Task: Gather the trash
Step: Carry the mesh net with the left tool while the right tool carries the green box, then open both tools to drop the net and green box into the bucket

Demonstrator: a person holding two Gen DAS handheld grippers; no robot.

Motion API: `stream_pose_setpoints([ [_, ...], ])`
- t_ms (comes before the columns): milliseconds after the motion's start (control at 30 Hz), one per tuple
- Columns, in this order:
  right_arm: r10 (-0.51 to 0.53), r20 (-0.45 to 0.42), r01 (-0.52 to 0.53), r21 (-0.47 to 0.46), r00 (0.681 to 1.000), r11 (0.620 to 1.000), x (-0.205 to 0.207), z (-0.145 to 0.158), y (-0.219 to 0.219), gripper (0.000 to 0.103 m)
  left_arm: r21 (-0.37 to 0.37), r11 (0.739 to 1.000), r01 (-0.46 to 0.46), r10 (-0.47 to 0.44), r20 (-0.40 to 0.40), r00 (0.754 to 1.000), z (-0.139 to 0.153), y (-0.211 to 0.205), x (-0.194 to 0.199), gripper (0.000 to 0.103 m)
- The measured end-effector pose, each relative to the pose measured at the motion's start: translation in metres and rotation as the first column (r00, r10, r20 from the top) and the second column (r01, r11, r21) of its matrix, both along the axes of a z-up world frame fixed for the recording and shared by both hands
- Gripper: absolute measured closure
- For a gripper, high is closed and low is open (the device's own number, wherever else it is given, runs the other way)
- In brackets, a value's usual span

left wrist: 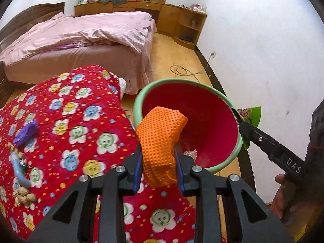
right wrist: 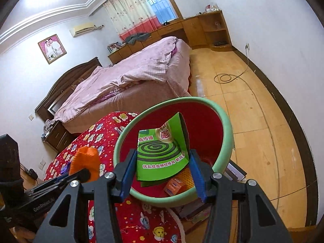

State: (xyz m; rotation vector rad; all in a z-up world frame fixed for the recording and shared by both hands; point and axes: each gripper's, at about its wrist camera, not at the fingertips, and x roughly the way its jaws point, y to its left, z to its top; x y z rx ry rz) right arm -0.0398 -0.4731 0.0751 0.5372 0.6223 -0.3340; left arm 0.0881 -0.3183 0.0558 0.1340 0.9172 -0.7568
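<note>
**Both tools loaded at the bin rim**

An orange waffle-textured cloth [left wrist: 160, 141] is clamped between the blue pads of the left tool [left wrist: 159, 170], jaws narrowly spread around it. The cloth is held over the near rim of the red bin with green rim [left wrist: 137, 109], its upper end drooping over the bin's opening. In the right wrist view the same cloth [right wrist: 86, 160] is seen at the left, beside the bin.

A green mosquito-coil box [right wrist: 162, 154], flattened, with a spiral print, is gripped by the right tool [right wrist: 162, 174], jaws about half spread with a pad against each edge of it. The box is held over the bin's mouth [right wrist: 226, 141]. An orange carton [right wrist: 175, 186] is seen lying on the bin floor, below the box.

The bin is placed just beside a surface covered with a red flower-print quilt [left wrist: 81, 109]. A purple wrapper [left wrist: 27, 132], peanut shells [left wrist: 23, 197] and a bluish curved piece [left wrist: 19, 171] are left on the quilt, apart from the bin. A hand [left wrist: 283, 196] is seen on the right tool's grip. A bed with pink bedding [left wrist: 81, 34] is seen behind.
</note>
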Motion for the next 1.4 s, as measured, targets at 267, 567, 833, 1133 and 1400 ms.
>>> stream_pose_setpoints([
  [267,0.006,-0.017,-0.006,0.030,1.000,1.000,0.008,-0.017,-0.011,0.049,0.019,0.999,0.044,-0.043,-0.035,0.998,-0.019,-0.024,0.003,0.075],
  [567,0.013,-0.016,-0.012,0.058,1.000,0.998,0.015,-0.026,-0.016,0.047,0.000,1.000,0.027,-0.027,-0.035,0.999,-0.023,-0.027,0.009,0.051],
  [833,-0.003,-0.011,0.003,0.063,1.000,0.998,0.013,-0.027,-0.017,0.040,-0.026,1.000,0.018,-0.019,-0.039,0.999,-0.019,-0.019,0.008,0.044],
  [1133,-0.003,0.007,0.002,0.058,1.000,0.998,0.006,-0.020,-0.016,0.040,-0.042,0.999,-0.017,0.016,-0.010,1.000,-0.004,-0.003,0.006,0.038],
  [1400,0.033,0.012,-0.034,0.046,0.999,0.998,0.008,-0.013,0.000,0.040,-0.035,0.996,-0.077,0.077,0.003,0.997,-0.001,0.033,0.008,0.038],
])
